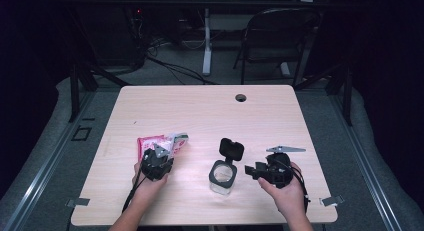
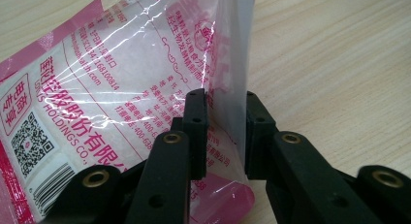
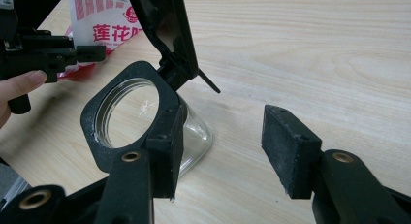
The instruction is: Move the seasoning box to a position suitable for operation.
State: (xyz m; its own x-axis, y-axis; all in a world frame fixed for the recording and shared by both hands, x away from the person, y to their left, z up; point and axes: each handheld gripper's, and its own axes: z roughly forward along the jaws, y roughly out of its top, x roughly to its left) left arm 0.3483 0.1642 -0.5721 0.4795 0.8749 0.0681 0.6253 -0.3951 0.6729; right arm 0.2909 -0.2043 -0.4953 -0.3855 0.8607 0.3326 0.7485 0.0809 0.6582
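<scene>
A pink-and-white printed plastic packet [image 1: 156,142] lies left of centre on the wooden table [image 1: 200,111]. My left gripper [image 1: 166,153] is shut on it. In the left gripper view a raised fold of the packet [image 2: 121,88] stands between the two black pads [image 2: 196,122]. A clear container [image 1: 222,177] with a black collar and an open flip lid [image 1: 231,148] stands near the front middle. My right gripper [image 1: 248,169] is just right of it and open. In the right gripper view the container [image 3: 128,115] sits behind the left pad [image 3: 165,146], with bare table in the gap [image 3: 223,132].
A round cable hole [image 1: 241,97] sits near the table's far edge. A folding chair [image 1: 280,36] and a desk leg [image 1: 206,41] stand on the floor beyond. Metal clips [image 1: 77,202] are fixed at the front corners. Black cables trail from both grippers toward the person.
</scene>
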